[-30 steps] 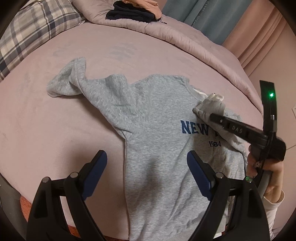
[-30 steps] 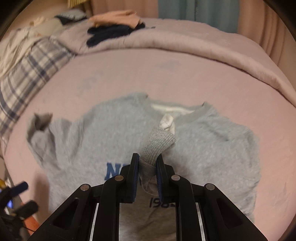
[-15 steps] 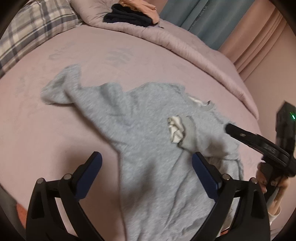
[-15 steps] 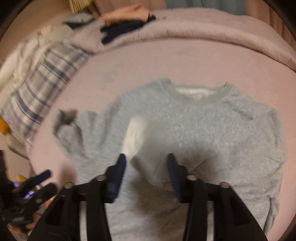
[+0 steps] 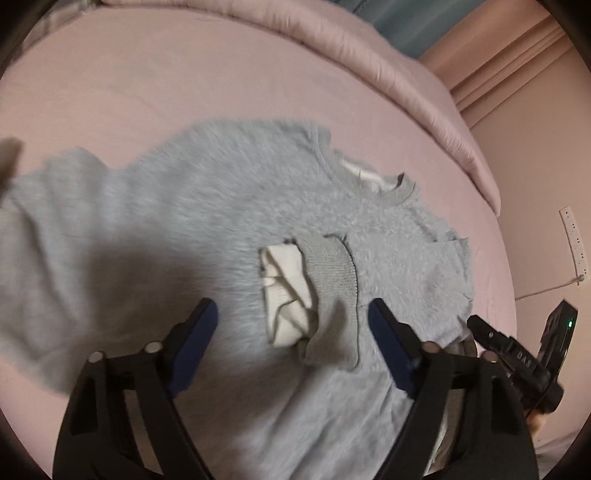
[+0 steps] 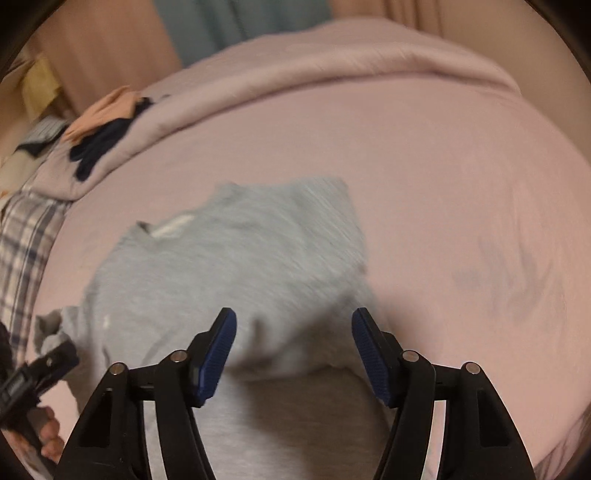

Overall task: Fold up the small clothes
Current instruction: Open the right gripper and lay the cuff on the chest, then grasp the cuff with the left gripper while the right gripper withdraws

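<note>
Jaws of the right gripper [image 6: 293, 350] are opening, empty; the left gripper's [image 5: 291, 343] are closing, nothing pinched; it should pinch the unfolded sleeve [image 5: 55, 206] of the sweatshirt [image 5: 229, 206] near its cuff

Clearly a home bedroom. Wide bed [image 6: 443, 155] under a pink sheet, rolled pink duvet [image 5: 369, 48], plaid pillow [image 6: 22, 236]. Curtains [image 6: 229, 26] behind, clothes pile [image 6: 99, 136] on the bedding.
</note>
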`<state>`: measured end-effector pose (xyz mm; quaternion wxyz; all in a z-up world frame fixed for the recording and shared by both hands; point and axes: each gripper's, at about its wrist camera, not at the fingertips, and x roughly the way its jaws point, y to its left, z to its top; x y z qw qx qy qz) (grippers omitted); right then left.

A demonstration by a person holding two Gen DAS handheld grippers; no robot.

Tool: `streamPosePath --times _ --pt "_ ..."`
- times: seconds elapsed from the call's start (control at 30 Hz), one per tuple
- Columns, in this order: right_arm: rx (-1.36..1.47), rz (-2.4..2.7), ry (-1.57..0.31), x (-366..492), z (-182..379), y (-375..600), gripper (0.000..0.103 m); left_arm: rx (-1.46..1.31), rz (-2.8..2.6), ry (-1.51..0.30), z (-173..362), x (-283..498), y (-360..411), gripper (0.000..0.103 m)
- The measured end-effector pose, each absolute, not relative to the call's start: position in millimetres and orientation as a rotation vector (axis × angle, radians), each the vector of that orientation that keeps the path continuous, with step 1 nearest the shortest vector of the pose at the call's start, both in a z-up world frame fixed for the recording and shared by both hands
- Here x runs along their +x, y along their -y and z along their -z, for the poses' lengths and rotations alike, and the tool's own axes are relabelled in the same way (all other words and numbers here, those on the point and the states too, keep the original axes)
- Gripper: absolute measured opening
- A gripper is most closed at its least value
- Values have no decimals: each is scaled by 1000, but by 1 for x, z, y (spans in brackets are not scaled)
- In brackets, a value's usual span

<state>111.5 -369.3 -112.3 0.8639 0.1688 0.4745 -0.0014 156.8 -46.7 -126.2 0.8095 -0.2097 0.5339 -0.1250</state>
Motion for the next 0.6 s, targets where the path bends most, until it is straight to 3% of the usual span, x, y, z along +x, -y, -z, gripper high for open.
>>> streamPosePath --times 0.07,0.1,0.13,0.17,0.23,0.27,0.6 --pt "399 2 -1010 112 128 375 66 -429 248 -1147 135 161 56 76" --pt "412 0 -1011 113 130 378 66 -401 230 -1128 134 161 60 69" --pt "425 -3 -1010 114 134 379 66 -369 221 -1111 132 159 65 61" --pt "437 -6 -1012 116 138 379 66 -354 235 -1105 131 158 70 37" --pt "439 -1 -1007 118 140 378 65 -363 256 -1105 131 158 76 31" --pt "439 0 -1001 119 140 376 64 -353 243 -1097 130 158 76 23" --pt "470 17 -977 115 130 390 53 -304 233 -934 76 139 57 21"
